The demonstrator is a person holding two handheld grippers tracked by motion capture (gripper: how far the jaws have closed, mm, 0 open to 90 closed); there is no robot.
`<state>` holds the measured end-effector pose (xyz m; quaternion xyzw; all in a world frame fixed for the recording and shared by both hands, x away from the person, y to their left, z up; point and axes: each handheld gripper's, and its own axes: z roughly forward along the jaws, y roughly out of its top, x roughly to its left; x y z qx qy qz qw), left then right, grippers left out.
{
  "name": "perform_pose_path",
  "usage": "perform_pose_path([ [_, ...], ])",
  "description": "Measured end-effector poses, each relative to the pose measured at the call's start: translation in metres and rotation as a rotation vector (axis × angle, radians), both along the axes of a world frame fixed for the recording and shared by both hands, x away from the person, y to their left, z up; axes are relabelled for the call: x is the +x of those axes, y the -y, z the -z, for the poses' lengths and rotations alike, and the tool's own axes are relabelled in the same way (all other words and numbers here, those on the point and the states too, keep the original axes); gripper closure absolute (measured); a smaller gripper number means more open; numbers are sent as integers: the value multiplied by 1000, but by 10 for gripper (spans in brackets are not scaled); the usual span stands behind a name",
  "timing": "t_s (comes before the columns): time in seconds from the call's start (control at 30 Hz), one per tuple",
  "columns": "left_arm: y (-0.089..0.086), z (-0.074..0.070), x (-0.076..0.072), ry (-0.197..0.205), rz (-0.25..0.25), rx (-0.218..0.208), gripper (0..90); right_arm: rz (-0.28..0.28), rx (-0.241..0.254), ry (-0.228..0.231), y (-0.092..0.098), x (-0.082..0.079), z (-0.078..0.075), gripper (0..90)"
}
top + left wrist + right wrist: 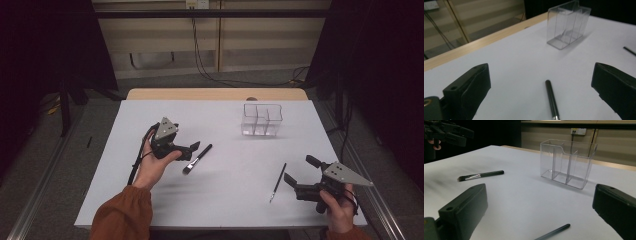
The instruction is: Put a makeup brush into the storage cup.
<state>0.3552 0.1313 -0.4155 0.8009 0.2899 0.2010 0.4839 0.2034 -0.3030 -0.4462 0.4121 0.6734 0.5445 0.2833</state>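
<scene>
The clear plastic organizer [262,120] stands upright on the far right part of the white table [225,200], its inside split by clear walls into compartments, and it serves here as the landmark. Nearer the person than the organizer and to its left, a black makeup brush [197,159] lies flat on the table, its bristle end pointing toward the person and its handle end angled toward the organizer. The left gripper [191,149] sits just beside this brush on the side away from the organizer, held in the person's left hand [152,167]; its jaws stand wide apart and hold nothing, and in the left gripper view the brush's handle [552,100] lies on the table between them, with the organizer [567,23] farther off beyond it. Nearer the person than the organizer and a little to its right, a thin black pencil-like stick [278,182] lies flat, well apart from the brush. The right gripper [301,172] is near that stick, on its right, gripped by the right hand [339,210]; its jaws are also spread wide and empty, and the right gripper view looks between them toward the organizer [567,162], with the stick's tip [554,231] low between the jaws.
</scene>
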Motion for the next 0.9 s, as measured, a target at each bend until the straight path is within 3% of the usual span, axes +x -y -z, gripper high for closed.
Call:
perform_pose_path([
  [0.07, 2, -5, 2, -41, 17, 6, 30, 1, 4, 0, 0, 0, 0, 0],
  [0.17, 5, -7, 3, -46, 20, 37, 30, -3, 2, -2, 0, 0, 0, 0],
  [0.23, 9, -9, 8, -110, 58, 85, 30, -6, 0, -2, -1, 1, 0, 0],
  [0.27, 9, -9, 8, -110, 58, 85, 31, -6, 0, -2, -1, 1, 0, 0],
  [0.37, 12, -10, 12, -163, 60, 106, 31, -6, 4, -3, -1, 0, 0, 0],
  [0.5, 19, -10, 13, -188, 61, 195, 35, -3, 6, -2, -1, 0, 0, 0],
  [0.63, 24, -8, 15, -286, 93, 251, 72, -6, -1, -3, -1, 0, 0, 0],
  [0.73, 27, -7, 17, -330, 97, 295, 69, -6, 4, -5, 0, 0, 0, 0],
  [0.83, 29, -6, 20, -336, 77, 327, 69, -11, -1, -4, -1, 0, 0, 0],
  [0.87, 30, -5, 22, -361, 75, 381, 69, -13, 0, -5, -2, 0, 0, 0],
  [0.9, 30, -5, 22, -361, 75, 381, 69, -13, -1, -4, -1, 0, 0, 0],
])
